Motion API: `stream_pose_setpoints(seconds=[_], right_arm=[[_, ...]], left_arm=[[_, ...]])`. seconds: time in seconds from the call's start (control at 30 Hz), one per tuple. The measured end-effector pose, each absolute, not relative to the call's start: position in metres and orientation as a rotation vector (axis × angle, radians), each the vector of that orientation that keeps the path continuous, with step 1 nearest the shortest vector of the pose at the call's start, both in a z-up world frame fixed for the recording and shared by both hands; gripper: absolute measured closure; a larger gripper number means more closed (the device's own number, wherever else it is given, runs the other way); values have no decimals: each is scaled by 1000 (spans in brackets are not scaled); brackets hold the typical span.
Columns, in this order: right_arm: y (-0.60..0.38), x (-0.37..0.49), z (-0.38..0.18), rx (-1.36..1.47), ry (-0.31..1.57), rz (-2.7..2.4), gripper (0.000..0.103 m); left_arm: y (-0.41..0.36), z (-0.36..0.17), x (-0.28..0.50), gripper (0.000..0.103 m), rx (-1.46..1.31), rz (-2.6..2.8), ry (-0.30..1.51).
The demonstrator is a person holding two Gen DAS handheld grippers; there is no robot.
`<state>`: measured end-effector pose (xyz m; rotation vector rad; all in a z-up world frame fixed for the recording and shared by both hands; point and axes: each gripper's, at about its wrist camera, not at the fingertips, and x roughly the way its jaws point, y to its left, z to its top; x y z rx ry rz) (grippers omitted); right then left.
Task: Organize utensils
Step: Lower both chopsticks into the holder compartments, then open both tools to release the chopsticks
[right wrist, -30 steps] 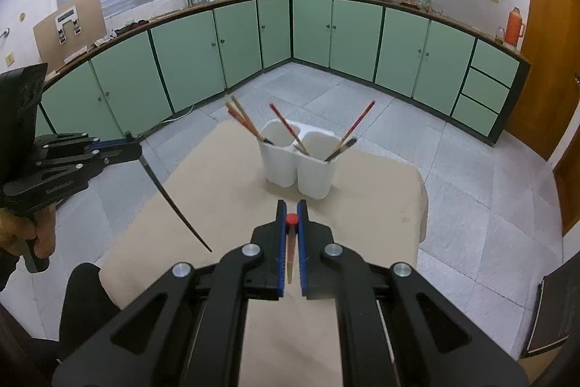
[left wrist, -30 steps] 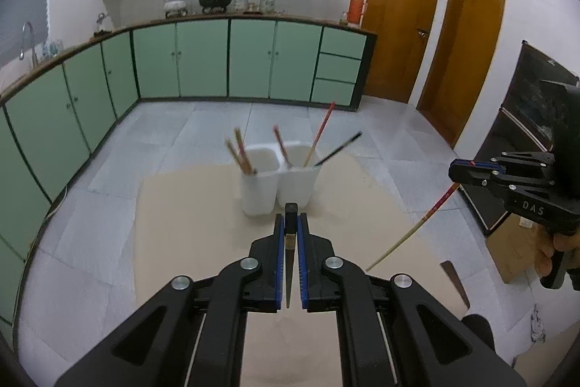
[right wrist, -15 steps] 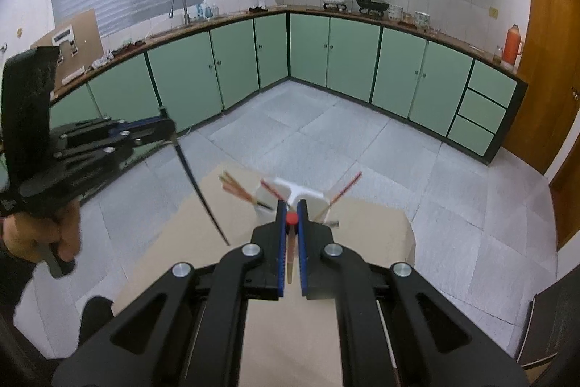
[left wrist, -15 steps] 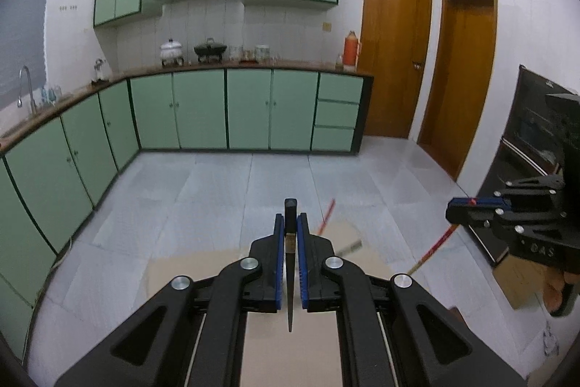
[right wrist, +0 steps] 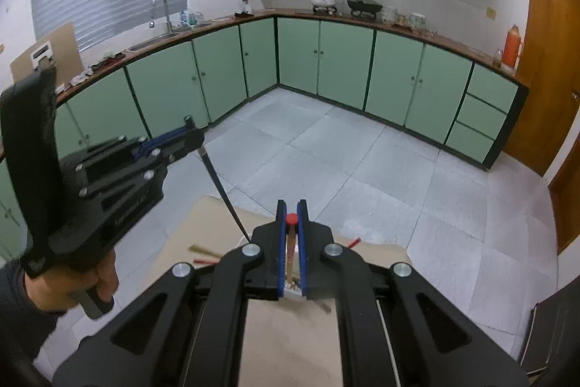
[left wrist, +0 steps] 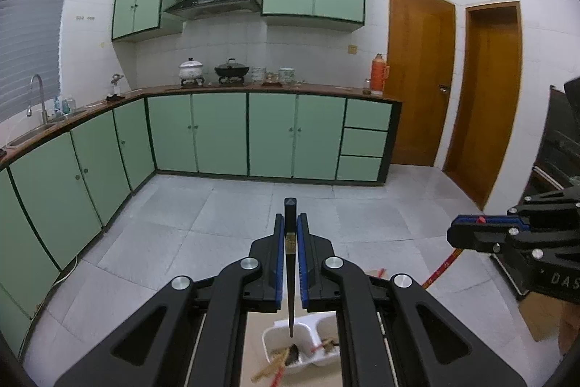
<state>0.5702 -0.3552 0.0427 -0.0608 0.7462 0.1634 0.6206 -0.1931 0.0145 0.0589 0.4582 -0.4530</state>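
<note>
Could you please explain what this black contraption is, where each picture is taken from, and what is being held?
No robot here: a person carries handheld tongs in each hand, each with a camera looking along its fingers. In the left view, the left tongs are shut on a black chopstick pointing down over a white two-compartment holder already holding chopsticks, on a beige table. The other tongs appear at its right edge. In the right view, the right tongs are shut on a red-tipped chopstick; the person's left hand shows at left.
</note>
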Motion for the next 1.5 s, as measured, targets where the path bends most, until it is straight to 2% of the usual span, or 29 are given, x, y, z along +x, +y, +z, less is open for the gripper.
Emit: stream_pose_setpoints(seconds=[0.43,0.53,0.57,0.6,0.63,0.7,0.8,0.87,0.93,0.97,1.0,1.03,1.17,1.23,1.3,1.5], right_arm=[[-367,634,-55,-8,844,112,98],[-372,634,-67,9,863,102,92],[-372,633,-67,8,859,96,84],[-374,631,-66,9,850,91,77],[-375,629,-64,14,842,89,75],[-377,625,-60,20,833,88,73],[-382,618,-52,21,813,85,73],[-387,611,-47,35,796,82,72],[-390,599,-41,52,768,67,61],[-393,589,-38,60,745,52,45],[-396,581,-35,65,725,36,34],[-398,576,-34,65,712,23,32],[-402,538,-35,51,644,-2,14],[-400,515,-42,36,616,9,12],[-397,494,-50,28,600,13,9],[-385,427,-77,23,549,27,8]], left_arm=[[-186,-74,658,96,0,-462,577],[-182,-81,659,95,-7,-453,606],[-181,-81,658,92,-9,-454,609],[-178,-80,658,84,-11,-450,611],[-176,-79,657,73,-14,-446,609],[-173,-74,656,65,-17,-438,599],[-166,-65,652,64,-9,-430,595],[-161,-60,648,58,2,-416,599],[-152,-54,640,46,1,-399,600],[-147,-51,636,44,0,-395,596],[-142,-48,630,37,6,-389,588],[-137,-47,624,31,12,-381,582],[-113,-46,594,19,32,-360,582],[-104,-50,576,11,52,-340,576],[-100,-54,560,7,72,-331,572],[-80,-71,497,6,85,-309,553]])
